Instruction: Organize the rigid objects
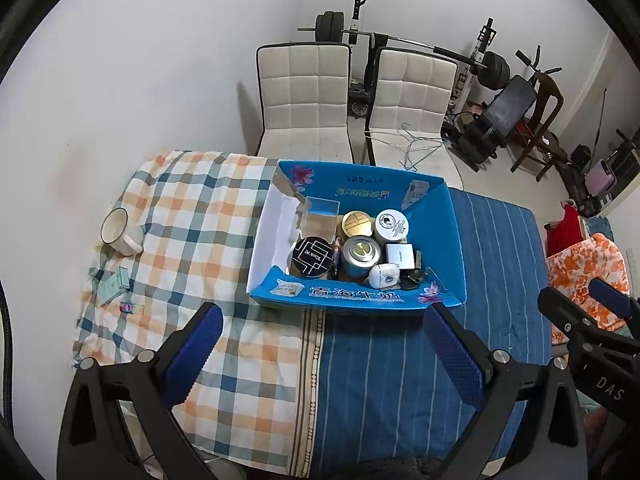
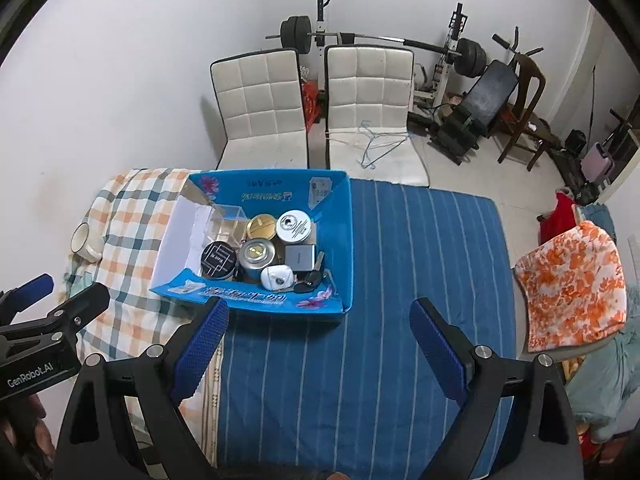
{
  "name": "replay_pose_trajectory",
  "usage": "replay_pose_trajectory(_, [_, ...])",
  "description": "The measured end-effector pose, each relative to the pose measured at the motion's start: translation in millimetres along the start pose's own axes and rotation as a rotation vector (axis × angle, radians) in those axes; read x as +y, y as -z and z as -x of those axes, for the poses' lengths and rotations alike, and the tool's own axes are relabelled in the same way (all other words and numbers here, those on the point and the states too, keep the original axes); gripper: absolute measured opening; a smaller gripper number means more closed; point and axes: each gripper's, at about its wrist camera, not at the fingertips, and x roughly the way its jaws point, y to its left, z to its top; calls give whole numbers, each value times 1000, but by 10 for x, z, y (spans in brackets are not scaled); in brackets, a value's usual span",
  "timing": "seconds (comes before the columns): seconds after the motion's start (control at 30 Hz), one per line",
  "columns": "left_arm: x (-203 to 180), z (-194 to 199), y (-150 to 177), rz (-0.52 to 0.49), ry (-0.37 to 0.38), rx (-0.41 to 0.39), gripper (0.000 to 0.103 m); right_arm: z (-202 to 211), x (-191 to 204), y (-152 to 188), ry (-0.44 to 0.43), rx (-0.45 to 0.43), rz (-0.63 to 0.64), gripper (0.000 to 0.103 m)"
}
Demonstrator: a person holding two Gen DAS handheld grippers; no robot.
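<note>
Resting on the table's cloths, the blue cardboard box (image 1: pixel 356 298) contains round tins (image 1: pixel 357 255), a white charger (image 1: pixel 400 256) and keys (image 1: pixel 412 278). Left tongs (image 1: pixel 322 344) and right tongs (image 2: pixel 320 338) hover nearer, both released, empty. A mug (image 1: pixel 120 232) lies far left.

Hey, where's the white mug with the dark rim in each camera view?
Left wrist: white ceramic mug with dark rim lies tipped on the checked cloth, far left, well left of the blue cardboard box.
Right wrist: same mug, left edge.
Shared landmark: the blue box.
</note>
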Motion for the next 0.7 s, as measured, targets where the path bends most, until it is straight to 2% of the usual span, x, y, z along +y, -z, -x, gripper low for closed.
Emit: replay_pose_trajectory(0.7, [-28, 1, -71, -6, 4, -1, 103, 89, -28, 19, 33, -21, 23, 94])
